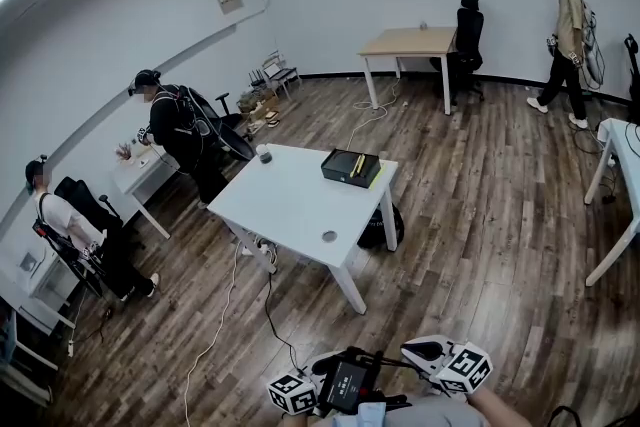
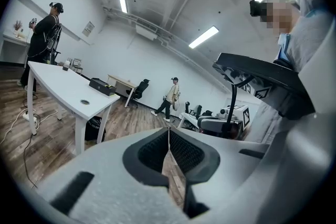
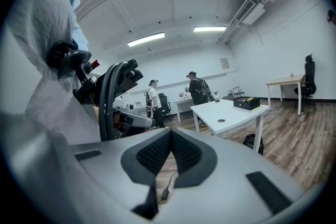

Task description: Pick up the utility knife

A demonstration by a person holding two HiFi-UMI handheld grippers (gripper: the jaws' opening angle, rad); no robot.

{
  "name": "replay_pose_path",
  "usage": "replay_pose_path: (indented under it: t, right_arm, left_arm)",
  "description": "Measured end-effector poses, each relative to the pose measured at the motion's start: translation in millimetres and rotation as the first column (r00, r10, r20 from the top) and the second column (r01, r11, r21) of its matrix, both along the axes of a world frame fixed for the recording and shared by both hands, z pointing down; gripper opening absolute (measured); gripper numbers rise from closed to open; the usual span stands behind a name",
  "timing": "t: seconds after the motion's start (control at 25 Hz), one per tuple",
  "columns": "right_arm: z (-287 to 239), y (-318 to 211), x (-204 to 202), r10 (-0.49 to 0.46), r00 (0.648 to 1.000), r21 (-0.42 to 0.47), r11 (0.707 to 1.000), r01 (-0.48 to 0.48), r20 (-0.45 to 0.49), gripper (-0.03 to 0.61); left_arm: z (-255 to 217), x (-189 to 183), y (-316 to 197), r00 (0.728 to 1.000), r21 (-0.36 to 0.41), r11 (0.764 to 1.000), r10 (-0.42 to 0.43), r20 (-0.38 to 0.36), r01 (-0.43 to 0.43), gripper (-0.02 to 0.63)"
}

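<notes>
Nearest, grey left tool and grey right tool are held pressed together, empty, well apart from the white rectangular tabletop.

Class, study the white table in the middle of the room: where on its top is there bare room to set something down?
Most of the white table is bare: the broad stretch between the small cup at one far corner, the black case at the other, and the round cable hole near the front. Only the case's corner is crowded.
</notes>
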State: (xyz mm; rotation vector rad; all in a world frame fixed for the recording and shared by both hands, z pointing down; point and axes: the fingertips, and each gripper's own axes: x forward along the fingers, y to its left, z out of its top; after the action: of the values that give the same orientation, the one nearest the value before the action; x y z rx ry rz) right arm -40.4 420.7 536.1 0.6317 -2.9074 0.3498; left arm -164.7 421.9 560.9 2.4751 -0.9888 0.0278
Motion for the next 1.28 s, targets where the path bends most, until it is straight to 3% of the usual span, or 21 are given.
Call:
replay_pose_path:
  t: [0.24,0.68,1.28]
  right_arm:
    - [-9.6,-6.4,3.0,0.008,0.996,-0.008,1.000,-0.008,0.088,0.029]
    - [-14.6,-6.7,11.5,0.038,0.997,0.029,0.999,-0.040,0.068,0.029]
    - [-12.5,-16.7,21.4,0.075,0.997,-0.022,0.997,-0.075,0.034,0.029]
  left_arm:
    - [-0.1,2.0,-4.2,1.000,-0.003,1.000,0.004,0.004,-0.004,0.018]
    - [-4.2,10.0,-2.6,1.000,-0.001,1.000,0.021,0.016,-0.021,0.018]
    - [-9.3,26.3,-11.5,0.999,-0.031,0.998,0.049,-0.002,-0.049,0.018]
